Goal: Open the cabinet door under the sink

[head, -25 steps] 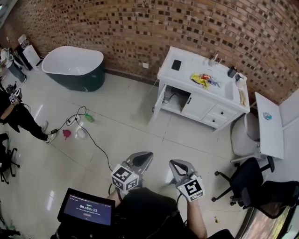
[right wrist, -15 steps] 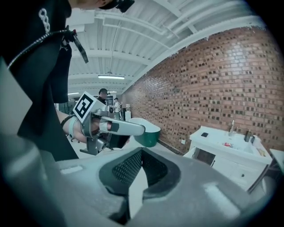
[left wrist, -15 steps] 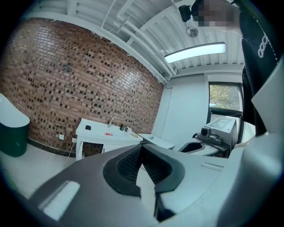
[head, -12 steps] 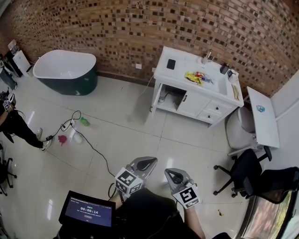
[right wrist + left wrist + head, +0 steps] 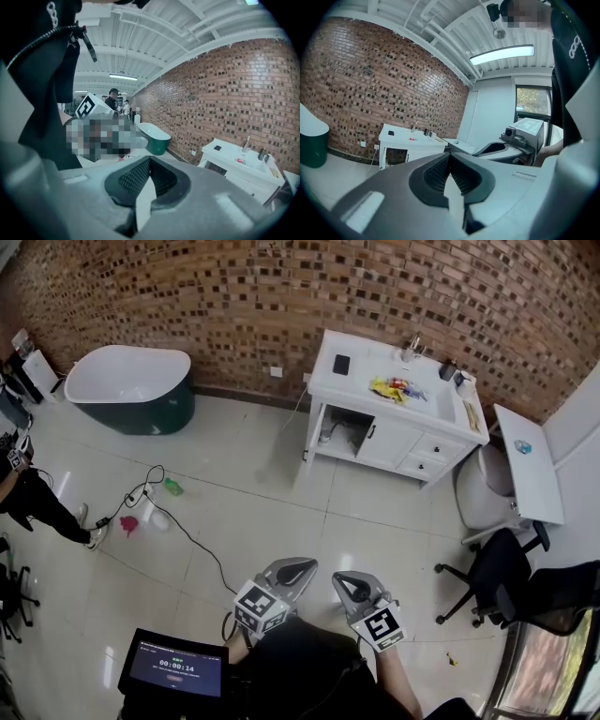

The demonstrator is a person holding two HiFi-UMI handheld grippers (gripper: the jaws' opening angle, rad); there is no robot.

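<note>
The white sink cabinet (image 5: 394, 418) stands against the brick wall, far from me across the tiled floor. Its left bay (image 5: 339, 435) shows dark and open, and beside it is a white door (image 5: 389, 442) with a black handle (image 5: 372, 431). Both grippers hang low near my body, side by side and pointing toward the cabinet. The left gripper (image 5: 306, 565) is shut with nothing in it, and the right gripper (image 5: 338, 579) is shut and empty as well. The cabinet (image 5: 408, 143) is small beyond the closed left gripper (image 5: 449, 157), and the cabinet (image 5: 236, 168) sits right of the right gripper (image 5: 149, 161).
A dark green bathtub (image 5: 129, 388) stands at the left wall, with a cable (image 5: 173, 517) and small items on the floor. A toilet (image 5: 480, 495), a white panel (image 5: 530, 474) and office chairs (image 5: 511, 592) crowd the right. A person (image 5: 33, 498) stands far left. A tablet (image 5: 176, 667) is by me.
Both grippers have shifted a little across the floor toward the cabinet, still shut. The head view has swung, so the cabinet and tub sit slightly differently in frame.
</note>
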